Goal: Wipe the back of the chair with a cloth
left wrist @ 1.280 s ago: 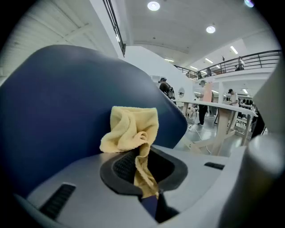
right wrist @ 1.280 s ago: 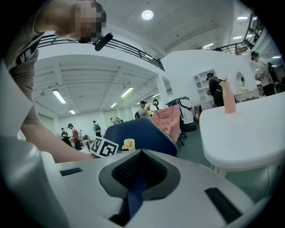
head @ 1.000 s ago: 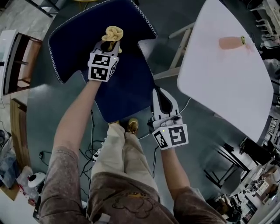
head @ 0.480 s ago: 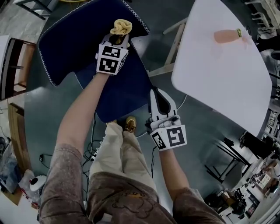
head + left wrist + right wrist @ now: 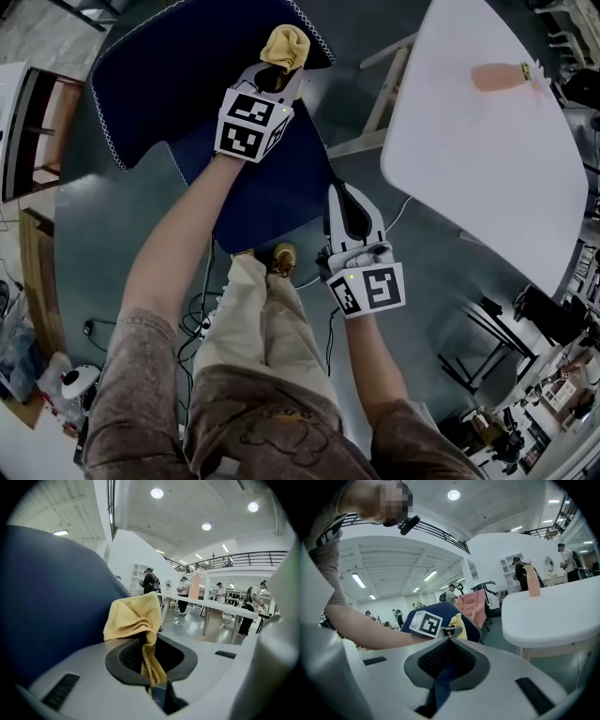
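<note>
Yellow cloth (image 5: 133,618) clamped in left tongs (image 5: 148,662) beside chair back (image 5: 159,84).

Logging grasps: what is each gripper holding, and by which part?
Left gripper pinches the yellow cloth by its lower end; right gripper clamps the blue chair by its seat edge.

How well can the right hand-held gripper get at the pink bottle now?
Probably not yet: the right hand-held gripper is shut on the chair, and the pink bottle stands across the white table. Otherwise the way looks clear.
</note>
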The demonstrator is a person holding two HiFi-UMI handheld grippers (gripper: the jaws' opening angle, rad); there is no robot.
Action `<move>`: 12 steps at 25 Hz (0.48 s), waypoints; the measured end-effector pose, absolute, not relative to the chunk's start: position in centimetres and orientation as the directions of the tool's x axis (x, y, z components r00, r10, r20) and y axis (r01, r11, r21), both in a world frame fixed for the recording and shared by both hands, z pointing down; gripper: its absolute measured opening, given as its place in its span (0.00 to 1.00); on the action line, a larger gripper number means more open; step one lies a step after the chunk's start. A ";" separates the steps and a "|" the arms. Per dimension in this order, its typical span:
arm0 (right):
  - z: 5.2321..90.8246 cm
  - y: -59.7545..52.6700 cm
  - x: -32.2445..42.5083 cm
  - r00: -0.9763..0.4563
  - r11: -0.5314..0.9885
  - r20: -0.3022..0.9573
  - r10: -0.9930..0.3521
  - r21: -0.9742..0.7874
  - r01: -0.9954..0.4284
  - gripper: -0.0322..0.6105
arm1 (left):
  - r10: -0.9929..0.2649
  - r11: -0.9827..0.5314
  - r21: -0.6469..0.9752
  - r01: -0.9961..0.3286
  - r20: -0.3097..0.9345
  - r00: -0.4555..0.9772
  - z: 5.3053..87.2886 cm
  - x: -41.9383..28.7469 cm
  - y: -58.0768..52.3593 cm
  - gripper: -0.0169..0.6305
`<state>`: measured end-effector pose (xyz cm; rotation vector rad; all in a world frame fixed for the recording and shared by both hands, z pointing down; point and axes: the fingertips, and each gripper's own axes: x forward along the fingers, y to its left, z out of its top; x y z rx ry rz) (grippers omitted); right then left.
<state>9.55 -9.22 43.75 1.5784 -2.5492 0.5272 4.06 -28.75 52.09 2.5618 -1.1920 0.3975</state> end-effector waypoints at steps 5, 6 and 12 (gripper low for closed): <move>43.9 -8.7 8.7 -0.483 0.428 0.259 -0.837 -0.241 -0.871 0.08 | -0.734 -0.563 0.121 -0.818 0.381 0.562 52.8 0.1 -26.6 0.10; 43.9 -8.6 8.4 -0.489 0.436 0.258 -0.833 -0.240 -0.868 0.08 | -0.742 -0.550 0.114 -0.828 0.388 0.546 53.1 -1.0 -26.0 0.10; 43.9 -7.6 7.4 -0.517 0.465 0.257 -0.817 -0.237 -0.853 0.08 | -0.807 -0.430 0.074 -0.900 0.415 0.420 54.7 -7.8 -22.6 0.10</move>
